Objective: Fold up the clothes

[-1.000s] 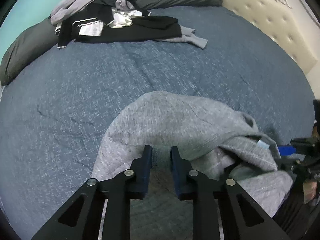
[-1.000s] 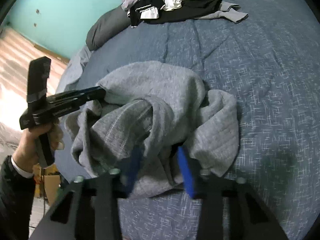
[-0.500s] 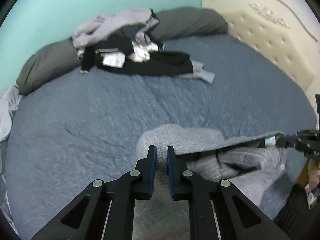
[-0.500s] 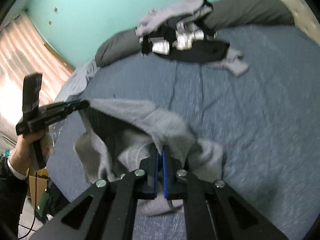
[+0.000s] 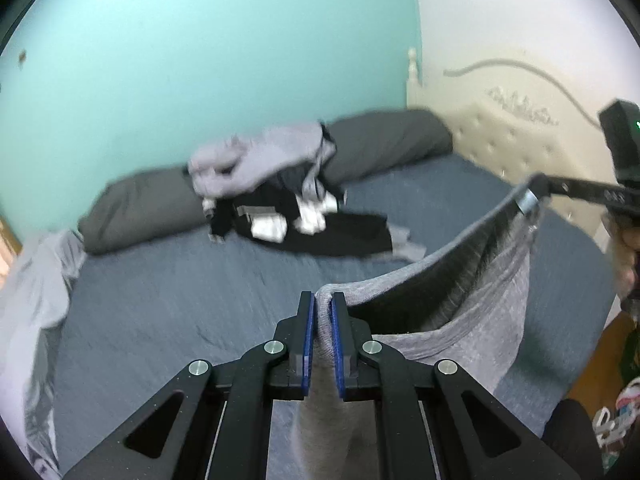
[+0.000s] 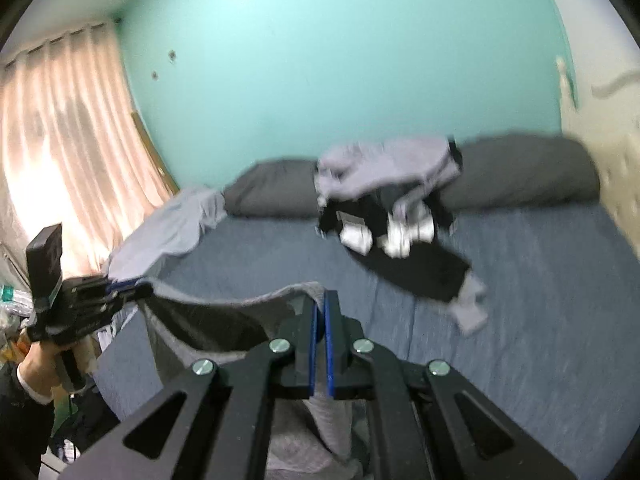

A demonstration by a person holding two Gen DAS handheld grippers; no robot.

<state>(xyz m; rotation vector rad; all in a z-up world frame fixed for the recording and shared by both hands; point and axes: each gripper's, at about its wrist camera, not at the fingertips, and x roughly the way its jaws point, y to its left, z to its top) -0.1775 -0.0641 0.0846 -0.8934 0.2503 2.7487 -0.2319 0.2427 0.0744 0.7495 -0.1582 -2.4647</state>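
grey garment (image 5: 492, 312) stretched between both tongs, hanging open

right gripper (image 6: 320, 304) pinched on grey garment (image 6: 224, 320), cloth hanging below the pads. left gripper (image 6: 136, 290) at far left holds its other edge, hem stretched between. far on blue bed (image 6: 540, 300): clothes pile (image 6: 400, 216), dark pillows (image 6: 520, 172). curtain (image 6: 68, 140) left.

Grey garment (image 5: 500, 312): soft heathered knit cloth, matt; left gripper (image 5: 321, 320): matt black plastic arms, blue pads, bright metal rivets; bedcover (image 5: 200, 300): flecked blue woven cloth; pillows (image 6: 520, 176): dull dark grey fabric; wall (image 5: 200, 60): smooth painted turquoise; headboard (image 5: 500, 132): tufted cream upholstery.
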